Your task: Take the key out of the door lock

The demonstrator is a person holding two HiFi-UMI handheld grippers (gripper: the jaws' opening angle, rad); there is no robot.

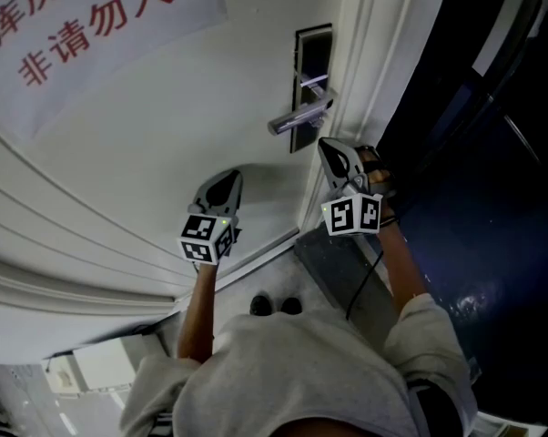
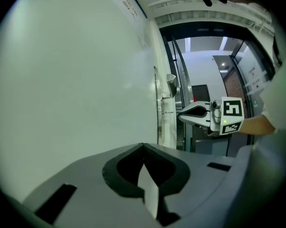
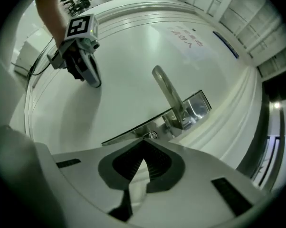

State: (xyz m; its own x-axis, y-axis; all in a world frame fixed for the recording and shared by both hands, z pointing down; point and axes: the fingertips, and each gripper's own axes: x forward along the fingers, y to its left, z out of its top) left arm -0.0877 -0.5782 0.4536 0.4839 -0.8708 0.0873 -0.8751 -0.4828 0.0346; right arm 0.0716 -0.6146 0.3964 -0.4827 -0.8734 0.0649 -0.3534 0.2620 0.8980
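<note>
One door lever (image 1: 299, 116), free end leftward

White sign (image 1: 119, 44), red characters; dark glossy floor (image 1: 492, 244) right.

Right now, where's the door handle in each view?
Head view: door handle upper centre-right, lever pointing left.
Left gripper view: handle just right of centre, small, apparently seen end-on.
Right gripper view: handle at centre, lever slanting up-left.
Shared landmark: red-lettered sign.
</note>
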